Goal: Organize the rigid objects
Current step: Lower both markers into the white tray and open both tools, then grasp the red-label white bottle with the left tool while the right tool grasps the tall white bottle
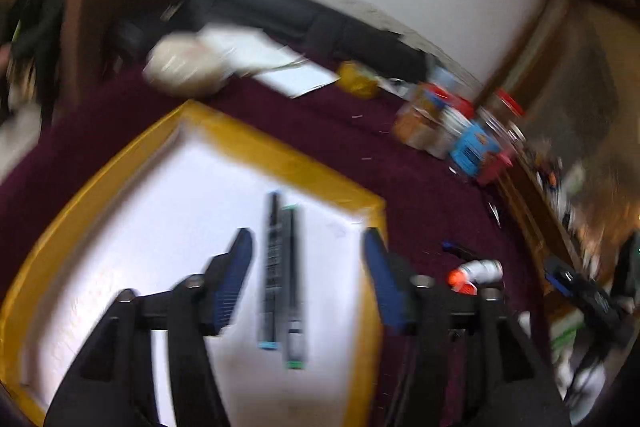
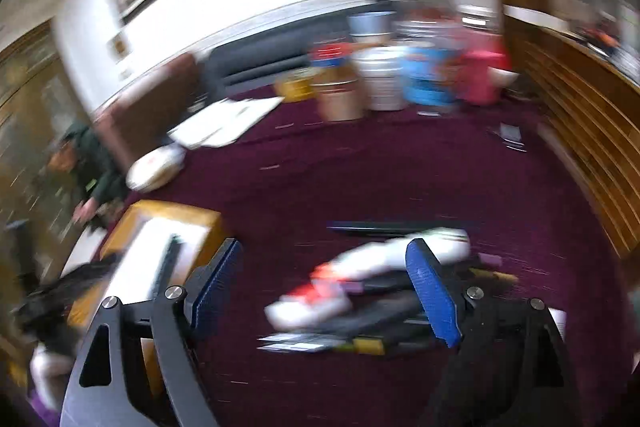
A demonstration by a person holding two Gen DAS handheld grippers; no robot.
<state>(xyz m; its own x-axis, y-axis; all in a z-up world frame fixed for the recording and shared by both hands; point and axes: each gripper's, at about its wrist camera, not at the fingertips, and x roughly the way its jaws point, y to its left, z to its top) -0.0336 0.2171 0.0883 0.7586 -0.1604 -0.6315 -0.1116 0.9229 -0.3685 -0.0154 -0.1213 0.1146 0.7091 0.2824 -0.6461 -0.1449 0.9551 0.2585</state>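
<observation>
Pens (image 1: 284,279) lie between left claw (image 1: 308,259) jaws.

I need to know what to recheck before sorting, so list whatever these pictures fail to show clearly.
- Left wrist view: print on the two pens in the yellow-rimmed tray, smeared by motion blur.
- Left wrist view: white bottle, partly behind the left gripper.
- Right wrist view: pile of dark items on the carpet, blurred beyond counting.

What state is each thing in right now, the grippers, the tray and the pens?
Left gripper: open, empty, above the tray.
Right gripper: open, empty, over the pile.
Yellow-rimmed tray: on the purple carpet, holding two pens.
Two pens: flat, side by side in the tray.
Pile of pens and glue bottles: loose on the carpet, blurred.
</observation>
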